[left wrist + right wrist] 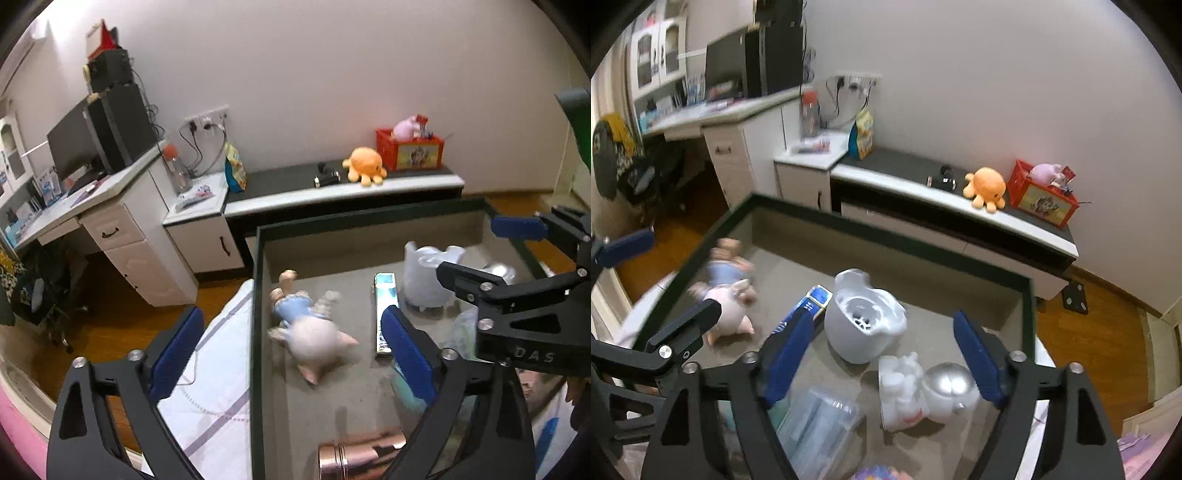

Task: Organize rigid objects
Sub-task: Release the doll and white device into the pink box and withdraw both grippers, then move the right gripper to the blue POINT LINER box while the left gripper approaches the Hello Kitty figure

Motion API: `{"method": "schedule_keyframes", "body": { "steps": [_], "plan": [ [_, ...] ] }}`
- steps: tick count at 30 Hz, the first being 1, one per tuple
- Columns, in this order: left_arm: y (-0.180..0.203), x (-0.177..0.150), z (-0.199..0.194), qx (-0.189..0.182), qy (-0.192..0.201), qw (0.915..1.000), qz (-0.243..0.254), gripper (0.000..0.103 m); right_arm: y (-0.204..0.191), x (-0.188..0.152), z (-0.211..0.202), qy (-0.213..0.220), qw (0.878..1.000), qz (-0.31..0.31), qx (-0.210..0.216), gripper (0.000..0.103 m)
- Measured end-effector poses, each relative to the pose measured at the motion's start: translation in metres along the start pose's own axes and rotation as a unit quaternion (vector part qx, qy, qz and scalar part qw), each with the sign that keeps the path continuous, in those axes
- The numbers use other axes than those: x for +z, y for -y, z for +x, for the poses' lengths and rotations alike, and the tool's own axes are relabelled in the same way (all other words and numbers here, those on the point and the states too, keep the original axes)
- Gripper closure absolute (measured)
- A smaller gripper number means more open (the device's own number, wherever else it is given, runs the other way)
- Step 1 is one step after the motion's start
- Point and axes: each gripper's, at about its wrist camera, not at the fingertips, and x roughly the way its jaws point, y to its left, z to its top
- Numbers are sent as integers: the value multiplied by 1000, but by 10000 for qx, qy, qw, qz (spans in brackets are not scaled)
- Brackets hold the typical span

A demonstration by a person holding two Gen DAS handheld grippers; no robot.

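Tray [1027, 314]: large, dark-rimmed, grey felt floor, holding all task items.

White pot [862, 325], tray centre: hard plastic, judged light and stiff; smooth curved wall may slip, so grip across the rim.

Pig doll [314, 339], at 9 o'clock from the pot: lying down, hard-looking, judged fragile at the limbs; take it at the body.

Silver ball [951, 384], at 5 o'clock from the pot, touching a white figure [901, 387]: glossy, likely slippery.

Blue box [814, 299], touching the pot's 9 o'clock side: stiff, flat, easy.

Copper tin [362, 456], near edge: smooth metal.

Left gripper [291, 347]: jaws wide apart, empty, above the doll. Right gripper [882, 350]: jaws apart, empty, above the pot.
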Motion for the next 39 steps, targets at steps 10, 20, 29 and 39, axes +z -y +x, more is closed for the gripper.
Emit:
{"method": "schedule_keyframes", "body": {
  "steps": [10, 20, 29, 39],
  "plan": [
    [2, -29, -124, 48, 1210, 9926, -107, 0, -10, -36, -123, 1257, 9920, 126, 78, 17],
    [28, -102, -245, 82, 2279, 9730, -368, 0, -28, -120, -240, 2299, 9728, 178, -239, 0],
    [37, -150, -297, -197, 2380, 9701, -436, 0, -45, -181, -290, 2752, 9570, 386, -833, 0],
    [29, -166, -328, -34, 2535, 9660, -508, 0, -43, -213, -302, 2685, 9572, 743, -791, 0]
  ]
}}
